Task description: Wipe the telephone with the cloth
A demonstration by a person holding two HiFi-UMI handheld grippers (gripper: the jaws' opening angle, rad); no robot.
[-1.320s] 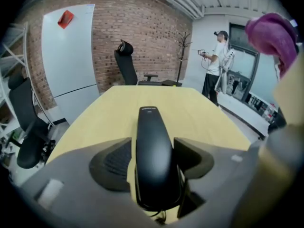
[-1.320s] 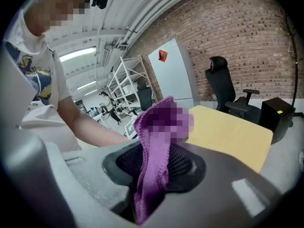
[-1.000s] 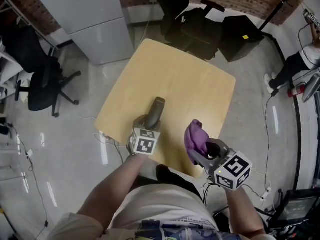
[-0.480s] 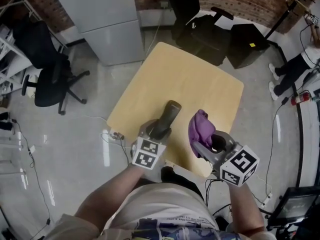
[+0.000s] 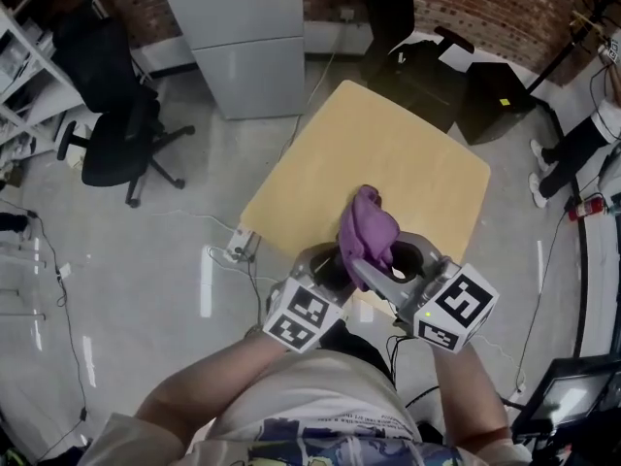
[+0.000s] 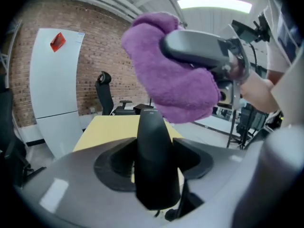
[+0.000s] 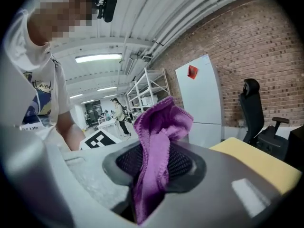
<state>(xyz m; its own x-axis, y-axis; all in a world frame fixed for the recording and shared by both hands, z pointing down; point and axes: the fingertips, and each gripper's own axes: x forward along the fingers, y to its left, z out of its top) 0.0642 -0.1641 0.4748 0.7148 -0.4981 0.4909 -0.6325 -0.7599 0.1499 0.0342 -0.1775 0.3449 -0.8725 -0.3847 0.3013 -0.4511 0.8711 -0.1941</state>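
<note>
My left gripper (image 5: 325,265) is shut on a black telephone handset (image 6: 154,165), which stands up between its jaws. A purple cloth (image 5: 367,223) is bunched in my right gripper (image 5: 388,260), whose jaws are shut on it. In the head view the cloth lies over the handset's far end and hides most of it; only a dark bit of the handset (image 5: 333,272) shows. Seen from the left gripper view, the cloth (image 6: 171,84) hangs just above the handset's tip. In the right gripper view the cloth (image 7: 159,146) fills the gap between the jaws.
Both grippers are held above the near edge of a bare yellow table (image 5: 408,153). A black office chair (image 5: 116,134) stands at the left, a grey cabinet (image 5: 243,37) behind, dark cases (image 5: 437,76) beyond the table. A person (image 5: 592,134) stands at the right.
Both grippers have risen and come together. The cloth, earlier apart to the right of the handset, has moved left and now covers its far end.
</note>
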